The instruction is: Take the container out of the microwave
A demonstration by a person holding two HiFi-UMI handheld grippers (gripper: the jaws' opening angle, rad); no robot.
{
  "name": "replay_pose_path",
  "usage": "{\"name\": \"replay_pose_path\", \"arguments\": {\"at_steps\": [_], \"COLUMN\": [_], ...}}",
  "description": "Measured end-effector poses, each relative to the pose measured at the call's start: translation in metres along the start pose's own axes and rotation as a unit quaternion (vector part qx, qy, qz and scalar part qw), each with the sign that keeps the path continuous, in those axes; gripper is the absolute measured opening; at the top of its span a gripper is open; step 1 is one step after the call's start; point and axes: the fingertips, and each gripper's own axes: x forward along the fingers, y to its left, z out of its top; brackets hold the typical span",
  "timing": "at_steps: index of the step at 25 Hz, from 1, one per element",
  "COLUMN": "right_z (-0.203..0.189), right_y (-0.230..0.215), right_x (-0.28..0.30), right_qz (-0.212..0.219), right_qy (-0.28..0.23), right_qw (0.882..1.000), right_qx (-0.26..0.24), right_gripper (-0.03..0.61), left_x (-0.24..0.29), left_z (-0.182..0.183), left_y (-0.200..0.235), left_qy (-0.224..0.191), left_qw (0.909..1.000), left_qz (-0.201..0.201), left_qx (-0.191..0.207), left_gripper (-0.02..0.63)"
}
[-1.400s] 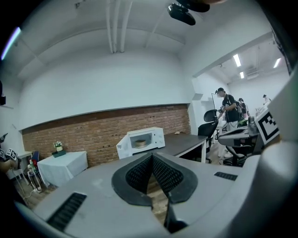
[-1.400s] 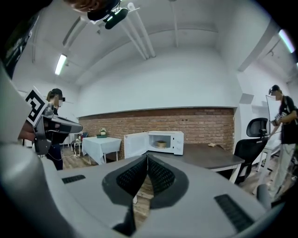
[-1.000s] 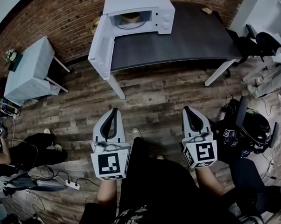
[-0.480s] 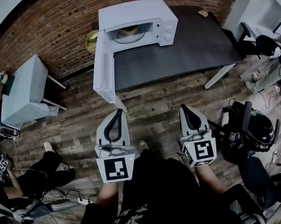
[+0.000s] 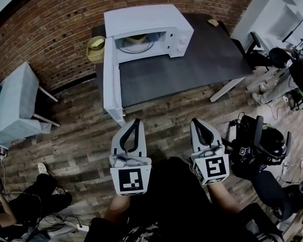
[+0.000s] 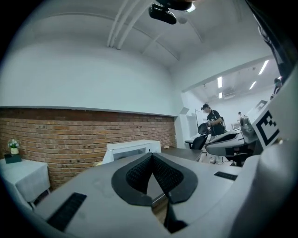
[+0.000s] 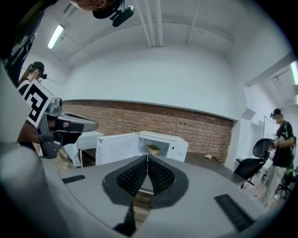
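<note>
The container sits inside the microwave, on its floor toward the back of the open cavity, and has not been touched; the microwave stands at the far left of the dark tabletop, its door swung wide open toward the person on the left side; both tools are held over the wooden floor, well short of the tabletop, so the container lies straight ahead and beyond them; the left tool is clenched on nothing and points level, roughly in line with the door's edge; the right tool is likewise clenched and empty, tipped slightly down; in the right gripper view the container shows just past its tips, so that hand seems to have the clearer path; the container looks shallow and wider than tall.
</note>
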Motion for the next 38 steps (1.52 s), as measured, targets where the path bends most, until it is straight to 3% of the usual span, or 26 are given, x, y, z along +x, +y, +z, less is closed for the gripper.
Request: {"name": "replay_pose_path", "arguments": {"at_steps": [4, 11, 19, 24, 28, 30, 34, 38], "right_z": [0.002, -0.003, -0.004, -0.005, -0.007, -0.005, 0.008, -0.003], "right_y": [-0.005, 0.022, 0.038, 0.027, -0.004, -0.019, -0.030, -0.031], "right_x": [0.013, 0.058, 0.132, 0.174, 0.214, 0.238, 0.283, 0.332], "right_qz": [-0.006, 0.060, 0.113, 0.132, 0.128, 0.129, 0.153, 0.192], "right_qy": [0.010, 0.012, 0.011, 0.004, 0.009, 0.007, -0.001, 0.034], "right_qw": [1.000, 0.998, 0.994, 0.991, 0.992, 0.992, 0.986, 0.961], "right_qx": [-0.004, -0.007, 0.010, 0.015, 0.019, 0.014, -0.065, -0.195], "right_gripper": [0.063, 0.063, 0.063, 0.063, 0.063, 0.063, 0.064, 0.066], "left_x": [0.005, 0.004, 0.020, 0.063, 0.112, 0.133, 0.169, 0.185], "left_z": [0.003, -0.009, -0.016, -0.017, -0.008, -0.007, 0.002, 0.020], "left_y": [0.008, 0.034, 0.046, 0.046, 0.039, 0.045, 0.062, 0.073], "left_qy": [-0.007, 0.015, 0.049, 0.061, 0.066, 0.071, 0.060, 0.035], "left_qw": [0.9999, 0.9991, 0.9972, 0.9967, 0.9975, 0.9968, 0.9959, 0.9940], "left_qz": [-0.004, 0.038, 0.056, 0.051, 0.023, 0.036, 0.066, 0.102], "left_qx": [-0.012, -0.008, -0.001, -0.015, 0.013, -0.001, -0.011, -0.018], "left_gripper": [0.006, 0.006, 0.006, 0.006, 0.006, 0.006, 0.006, 0.006]}}
